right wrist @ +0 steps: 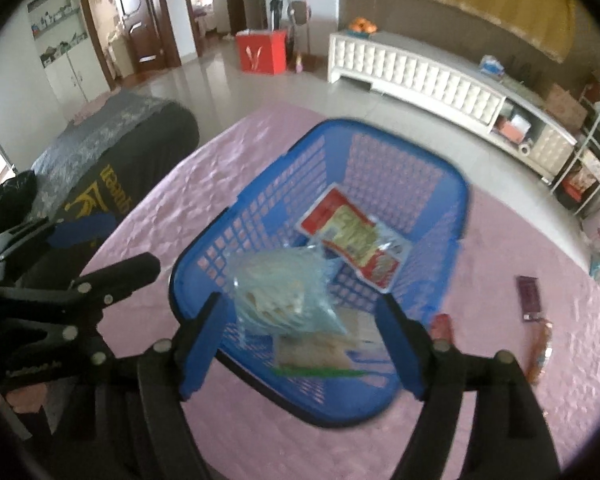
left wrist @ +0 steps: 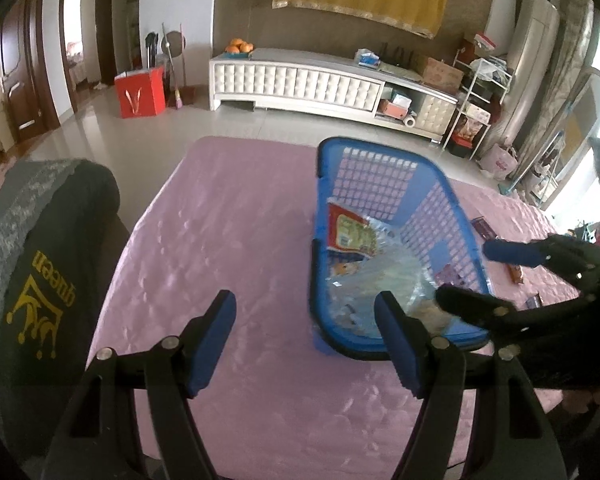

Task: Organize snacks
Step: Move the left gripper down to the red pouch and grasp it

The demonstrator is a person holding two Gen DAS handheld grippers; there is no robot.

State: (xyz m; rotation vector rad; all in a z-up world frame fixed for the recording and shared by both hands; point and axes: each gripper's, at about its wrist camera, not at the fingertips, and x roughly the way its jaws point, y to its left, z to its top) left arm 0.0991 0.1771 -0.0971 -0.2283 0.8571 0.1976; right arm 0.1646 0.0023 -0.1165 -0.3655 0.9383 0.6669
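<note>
The right hand-held gripper [right wrist: 300, 344] stands wide and empty above the blue basket [right wrist: 456, 200], so it should rise clear of the clear bag [right wrist: 280, 296] before seeking the purple packet [right wrist: 529, 298].

Left tongs [left wrist: 306, 344] open, empty, angled down; right tongs [right wrist: 300, 344] open, nothing gripped.

Home living room, tufted white TV cabinet [left wrist: 296, 80], wooden doors [right wrist: 140, 20], tiled floor [left wrist: 140, 128]
</note>
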